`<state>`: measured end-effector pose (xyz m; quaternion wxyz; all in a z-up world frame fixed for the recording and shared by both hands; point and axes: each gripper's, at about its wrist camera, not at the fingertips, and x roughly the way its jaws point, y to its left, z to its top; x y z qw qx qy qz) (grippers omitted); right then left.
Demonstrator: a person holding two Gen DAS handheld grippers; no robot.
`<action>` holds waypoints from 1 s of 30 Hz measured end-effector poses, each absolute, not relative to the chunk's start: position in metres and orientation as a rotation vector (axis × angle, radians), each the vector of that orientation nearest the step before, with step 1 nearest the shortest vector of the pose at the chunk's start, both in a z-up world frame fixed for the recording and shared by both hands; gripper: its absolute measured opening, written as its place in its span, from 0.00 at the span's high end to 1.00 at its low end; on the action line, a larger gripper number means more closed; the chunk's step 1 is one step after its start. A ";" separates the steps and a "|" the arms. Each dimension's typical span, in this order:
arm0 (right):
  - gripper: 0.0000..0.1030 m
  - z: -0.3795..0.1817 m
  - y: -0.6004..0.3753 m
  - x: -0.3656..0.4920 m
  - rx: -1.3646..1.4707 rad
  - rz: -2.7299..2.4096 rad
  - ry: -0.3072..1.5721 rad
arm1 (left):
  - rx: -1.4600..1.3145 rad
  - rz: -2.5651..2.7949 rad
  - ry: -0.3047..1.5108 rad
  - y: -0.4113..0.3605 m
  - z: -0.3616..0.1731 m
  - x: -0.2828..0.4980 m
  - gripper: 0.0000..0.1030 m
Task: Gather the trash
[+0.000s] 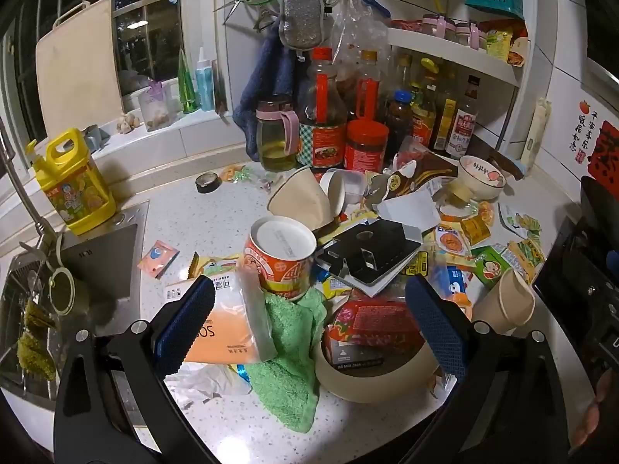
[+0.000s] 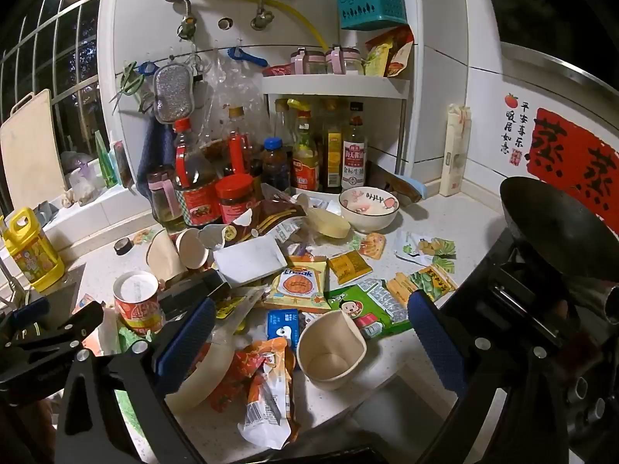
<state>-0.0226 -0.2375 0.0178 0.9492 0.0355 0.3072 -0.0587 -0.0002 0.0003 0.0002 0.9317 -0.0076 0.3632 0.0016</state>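
Two close downward wrist views (shared countertop)

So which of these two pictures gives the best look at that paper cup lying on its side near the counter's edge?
The right wrist view: the paper cup lies front and centre between the open right claw tips, mouth toward the camera, its inside visible. The left wrist view shows it off to the right, from the side, partly hidden.

The right tongs hang wide apart above the speckled white table, framing a beige paper cup lying beside an orange crumpled snack wrapper; neither pad touches them.
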 end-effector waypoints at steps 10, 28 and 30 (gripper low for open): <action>0.05 0.018 -0.237 -0.023 0.069 -0.119 0.622 | -0.014 0.003 0.747 0.000 0.000 0.000 0.06; 0.05 0.019 -0.237 -0.025 0.072 -0.117 0.623 | -0.019 0.002 0.750 0.000 0.000 0.000 0.06; 0.05 0.019 -0.236 -0.025 0.072 -0.117 0.621 | -0.020 0.001 0.749 0.000 0.000 0.000 0.06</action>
